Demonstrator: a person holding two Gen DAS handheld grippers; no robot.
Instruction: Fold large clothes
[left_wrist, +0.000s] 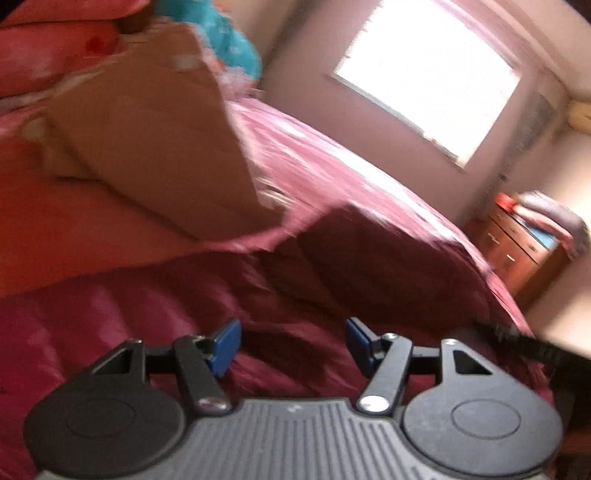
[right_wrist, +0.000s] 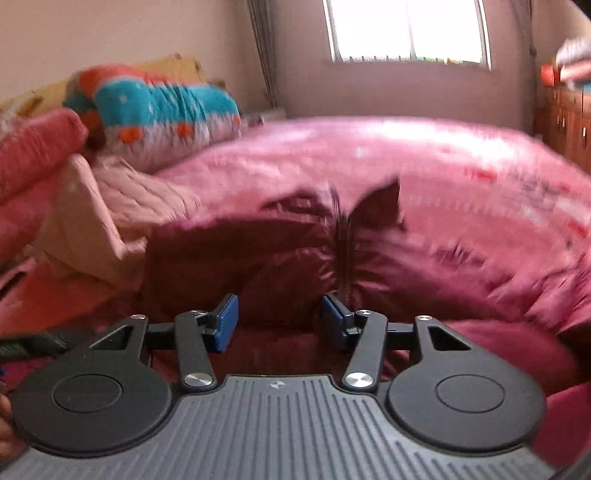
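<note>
Left tongs: the two blue pads stand partly apart. Nothing sits between them. They hang above the dark red jacket; whether they touch its cloth cannot be told, as the view is blurred.

Right tongs: the pads likewise stand partly apart with an empty gap. The jacket lies directly below and ahead of them, with a dark zip line running away from the right pad.

Jacket position: it is a shiny, quilted garment spread across the near part of the bed, crumpled into folds. One raised fold stands ahead of the left tongs.

Beyond the jacket, on its left in the right wrist view, a pale peach pillow leans against red bedding. Behind that lies a rolled blanket in teal, white and orange.

The pink bedspread extends to the far wall. A bright window is set in that wall, and a wooden chest of drawers stands at the right.
</note>
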